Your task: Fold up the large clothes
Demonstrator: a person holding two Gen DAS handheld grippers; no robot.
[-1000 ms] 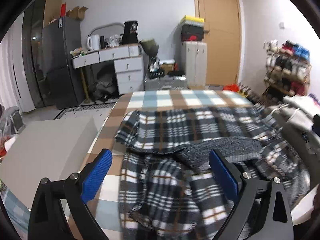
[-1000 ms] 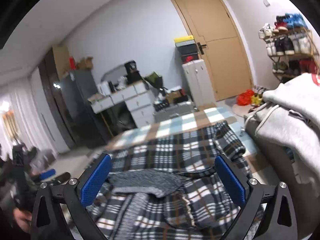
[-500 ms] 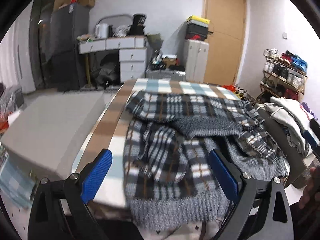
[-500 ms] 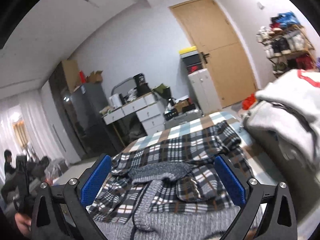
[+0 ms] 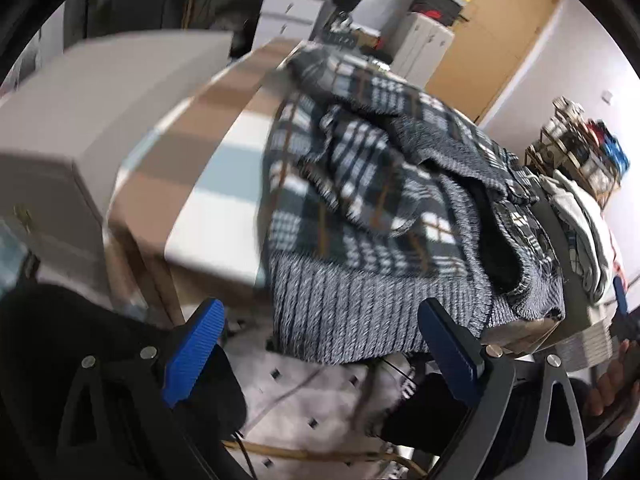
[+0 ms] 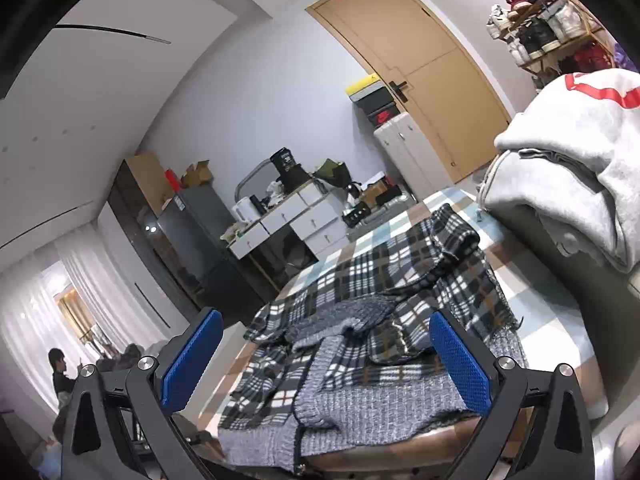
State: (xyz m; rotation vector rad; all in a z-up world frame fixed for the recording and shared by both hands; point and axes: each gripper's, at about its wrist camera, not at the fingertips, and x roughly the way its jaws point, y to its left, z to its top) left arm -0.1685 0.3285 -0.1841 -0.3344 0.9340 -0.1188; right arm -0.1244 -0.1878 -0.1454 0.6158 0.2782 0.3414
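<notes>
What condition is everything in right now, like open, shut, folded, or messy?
Left claw: open, holding nothing.
Right claw: open, holding nothing.
Plaid jacket: rumpled on the table, unfolded, knit hem hanging over the near edge.
Door: shut.
Grey sweatshirt: heaped beside the table.
Desk drawers: shut.

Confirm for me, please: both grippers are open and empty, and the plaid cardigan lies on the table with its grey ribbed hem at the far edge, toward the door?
Not quite. The plaid cardigan lies on the table with its grey ribbed hem at the near edge, closest to the grippers, as the right wrist view shows. The left gripper and right gripper are indeed open and empty.
</notes>
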